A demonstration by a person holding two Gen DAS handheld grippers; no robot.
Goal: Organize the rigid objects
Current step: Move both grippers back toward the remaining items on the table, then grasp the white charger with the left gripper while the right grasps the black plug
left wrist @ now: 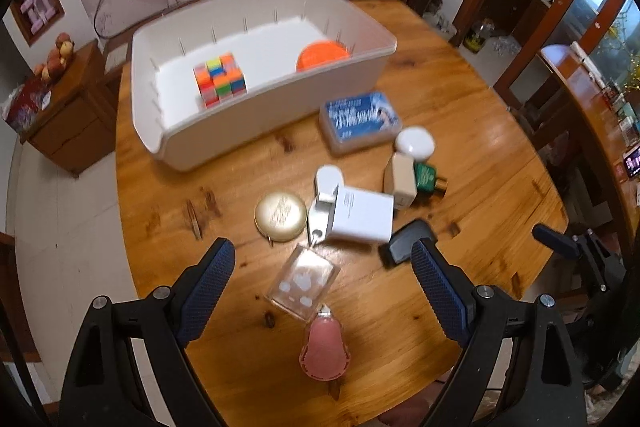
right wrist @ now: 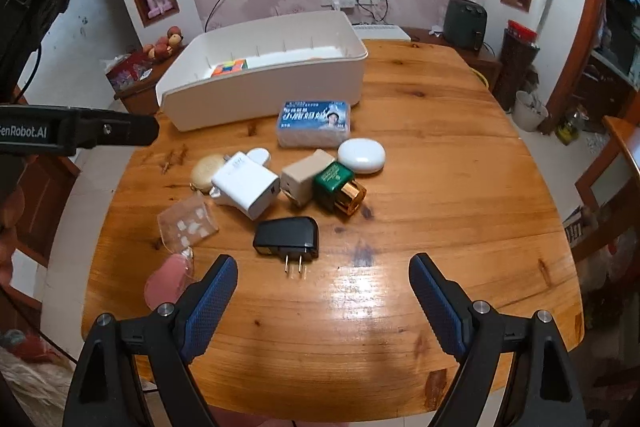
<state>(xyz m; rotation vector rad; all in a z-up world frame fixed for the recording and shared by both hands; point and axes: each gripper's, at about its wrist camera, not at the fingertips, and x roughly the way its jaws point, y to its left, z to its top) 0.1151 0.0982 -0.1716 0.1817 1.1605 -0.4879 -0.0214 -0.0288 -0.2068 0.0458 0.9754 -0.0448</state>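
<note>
The white bin (left wrist: 192, 143) is set at the far left of the wooden table (left wrist: 460, 115), its near wall cut low — judged as the collection point, since a colour cube (left wrist: 220, 79) and an orange disc (left wrist: 322, 55) already lie inside.

The loose items are clustered right of it: gold compact (left wrist: 281, 215), white charger (left wrist: 360, 219), clear case (left wrist: 302, 281) with a pink charm (left wrist: 322, 351), blue-labelled box (left wrist: 360, 121), beige adapter (left wrist: 400, 181), green bottle (left wrist: 426, 175), white pebble case (left wrist: 415, 143), black plug (left wrist: 404, 241).

The left gripper (left wrist: 323, 273) is held wide open over the clear case, nothing gripped. The right gripper (right wrist: 323, 287) is likewise wide open and empty, near the black plug.

The disc is shown only by the left wrist view — the bin wall hides it in the right. The plug's prongs (right wrist: 295, 266) and the bottle's gold cap (right wrist: 352, 197) are shown clearly only by the right.
</note>
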